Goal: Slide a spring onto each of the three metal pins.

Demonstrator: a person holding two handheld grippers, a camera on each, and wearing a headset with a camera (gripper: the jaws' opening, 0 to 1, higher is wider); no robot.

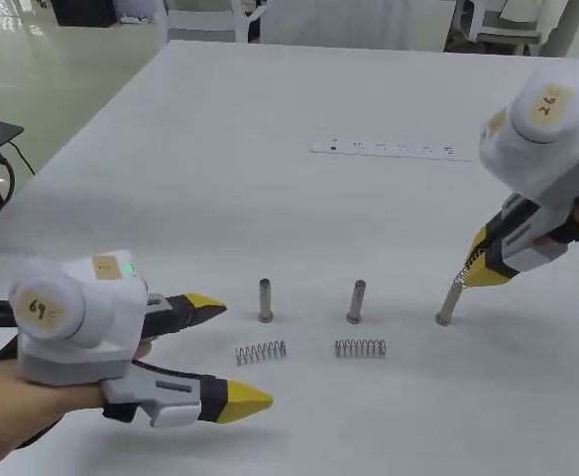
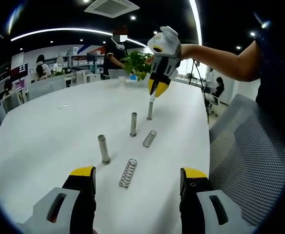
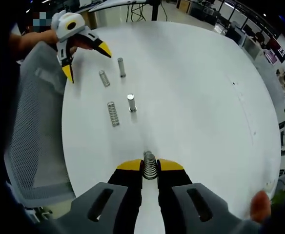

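A spring (image 3: pixel 150 165) is clenched by the right gripper (image 1: pixel 476 268) at the top of the rightmost pin (image 1: pixel 448 303); two more springs (image 1: pixel 261 352) lie on the table (image 1: pixel 270 178). The left gripper (image 1: pixel 242 352) is spread, empty. Light and squashy, springs are judged best pinched gently mid-coil.

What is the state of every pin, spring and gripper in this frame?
left gripper: open, empty.
right gripper: shut on held spring.
right pin: standing, held spring's end at its top.
middle pin: upright, bare.
left pin: upright, bare.
left loose spring: lying on table.
right loose spring: lying on table.
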